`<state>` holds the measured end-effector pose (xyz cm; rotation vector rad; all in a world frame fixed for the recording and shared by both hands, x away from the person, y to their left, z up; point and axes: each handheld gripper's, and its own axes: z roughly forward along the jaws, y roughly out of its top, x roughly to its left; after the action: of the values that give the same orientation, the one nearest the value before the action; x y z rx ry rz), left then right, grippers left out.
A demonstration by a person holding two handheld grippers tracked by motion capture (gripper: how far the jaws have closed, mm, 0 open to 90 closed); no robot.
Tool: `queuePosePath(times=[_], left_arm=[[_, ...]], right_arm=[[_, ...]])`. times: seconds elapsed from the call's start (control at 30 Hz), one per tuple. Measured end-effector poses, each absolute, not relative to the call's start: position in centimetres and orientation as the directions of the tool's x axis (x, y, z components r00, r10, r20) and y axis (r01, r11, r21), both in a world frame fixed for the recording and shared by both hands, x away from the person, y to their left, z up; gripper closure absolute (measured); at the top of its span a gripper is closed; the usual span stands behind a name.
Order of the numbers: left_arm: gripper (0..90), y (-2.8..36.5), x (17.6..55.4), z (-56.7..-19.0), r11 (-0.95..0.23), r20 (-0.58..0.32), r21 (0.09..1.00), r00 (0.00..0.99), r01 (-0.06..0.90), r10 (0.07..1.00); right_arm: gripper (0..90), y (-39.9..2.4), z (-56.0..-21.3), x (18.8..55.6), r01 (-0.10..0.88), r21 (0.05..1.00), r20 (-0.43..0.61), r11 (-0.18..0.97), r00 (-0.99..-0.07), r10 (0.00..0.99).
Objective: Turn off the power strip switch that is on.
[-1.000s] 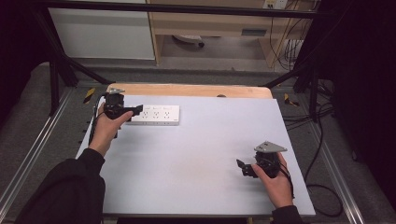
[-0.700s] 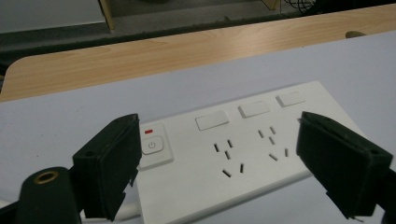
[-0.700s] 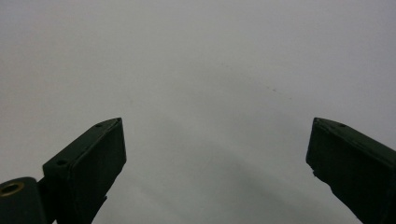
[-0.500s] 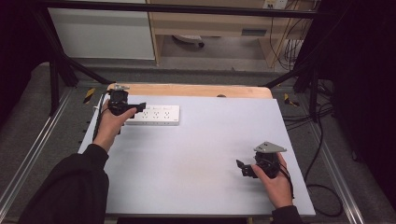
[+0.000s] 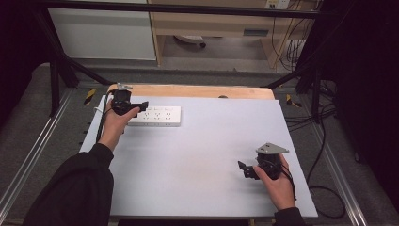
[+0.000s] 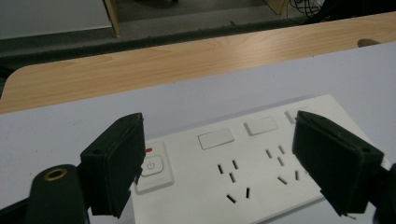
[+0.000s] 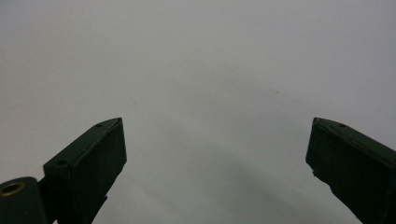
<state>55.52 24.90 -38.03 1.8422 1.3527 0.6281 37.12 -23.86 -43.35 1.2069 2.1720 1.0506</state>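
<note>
So my left tool [image 5: 141,104] is parked right over the near-left end of the white power strip [image 5: 160,116], which lies flat at the far left of the worktop [image 5: 202,155], just in front of the bare wooden strip [image 5: 197,91] along the back edge. In the left gripper view the jaws straddle the strip's switch end: one jaw hangs beside the power button [image 6: 152,166] with its little red mark, the other sits past the second socket group out toward the strip's far end. The jaws have just been closing a bit, but they're wide apart with the strip below and between them, and the pads aren't pressing on it as far as I can see.

My right tool [image 5: 245,170] is well away at the near-right of the worktop, grey plate on top, jaws pointing left. In the right gripper view its jaws are spread wide with nothing between them, plain pale surface underneath.
</note>
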Motion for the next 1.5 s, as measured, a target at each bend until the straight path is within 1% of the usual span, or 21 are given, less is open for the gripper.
queuePosePath(times=[0.23,0.33,0.5,0.57,0.73,0.87,1.17,1.43,1.5], left_arm=[[19.7,25.0,55.9,-38.7,-0.158,-0.046,0.786,0.312,0.597,0.949],[19.7,25.2,56.2,-39.0,-0.134,-0.050,0.785,0.276,0.605,0.960],[26.2,25.2,56.4,-39.1,-0.108,-0.069,0.795,0.265,0.597,0.962],[27.1,25.2,56.4,-39.0,-0.100,-0.075,0.801,0.265,0.590,0.961],[35.7,25.0,56.9,-38.8,-0.107,-0.066,0.807,0.269,0.580,0.961],[39.5,24.6,57.1,-38.8,-0.109,-0.060,0.818,0.272,0.565,0.960],[47.4,24.2,57.4,-39.1,-0.124,-0.059,0.809,0.288,0.575,0.956],[59.2,24.0,57.4,-39.3,-0.131,-0.058,0.810,0.301,0.571,0.952],[63.4,23.9,57.5,-39.4,-0.132,-0.056,0.810,0.299,0.572,0.953]], right_arm=[[5.5,-23.8,-43.3,37.1,0.517,0.790,-0.015,0.329,-0.520,0.854],[5.5,-23.8,-43.3,37.1,0.518,0.789,-0.016,0.329,-0.520,0.854],[5.5,-23.9,-43.2,37.0,0.511,0.795,-0.015,0.328,-0.523,0.852],[5.5,-23.9,-43.2,37.0,0.512,0.794,-0.015,0.328,-0.523,0.852],[5.4,-23.9,-43.2,37.0,0.513,0.795,-0.012,0.324,-0.520,0.854],[5.4,-24.0,-43.2,37.0,0.513,0.796,-0.009,0.320,-0.520,0.854],[5.0,-24.0,-43.2,37.0,0.511,0.796,-0.012,0.323,-0.521,0.854],[5.0,-24.0,-43.2,37.0,0.509,0.798,-0.011,0.322,-0.523,0.852],[5.0,-24.0,-43.2,37.0,0.508,0.798,-0.011,0.324,-0.525,0.851]])
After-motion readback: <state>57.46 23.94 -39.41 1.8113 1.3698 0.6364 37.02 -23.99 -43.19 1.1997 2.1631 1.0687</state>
